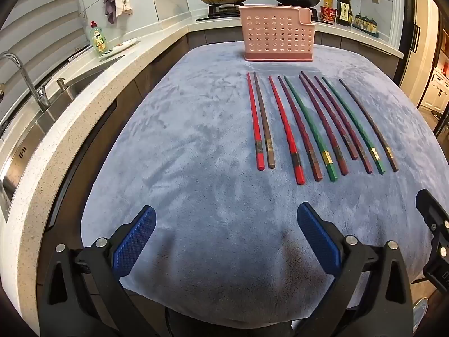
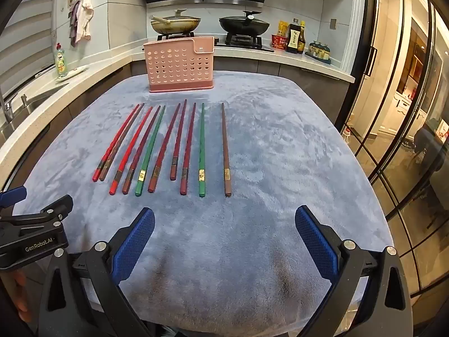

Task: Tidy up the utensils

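Observation:
Several chopsticks lie side by side on a blue-grey cloth [image 1: 196, 140], tips pointing away: red [image 1: 254, 123], brown [image 1: 263, 123], green [image 1: 308, 129] and dark maroon [image 1: 322, 126] ones. In the right wrist view the same row shows, with a green one [image 2: 201, 151] and a lone brown one [image 2: 225, 151] at its right. A pink perforated utensil holder [image 1: 276, 32] [image 2: 179, 63] stands upright behind them. My left gripper [image 1: 226, 224] is open and empty, near the cloth's front edge, left of the row. My right gripper [image 2: 224, 224] is open and empty, in front of the row.
A stone counter with a sink and tap [image 1: 25, 84] runs along the left, with a green soap bottle [image 1: 98, 39]. Two pans [image 2: 176, 24] [image 2: 244, 24] sit on the hob behind, sauce bottles [image 2: 294, 38] to the right. Glass doors [image 2: 393, 112] stand on the right.

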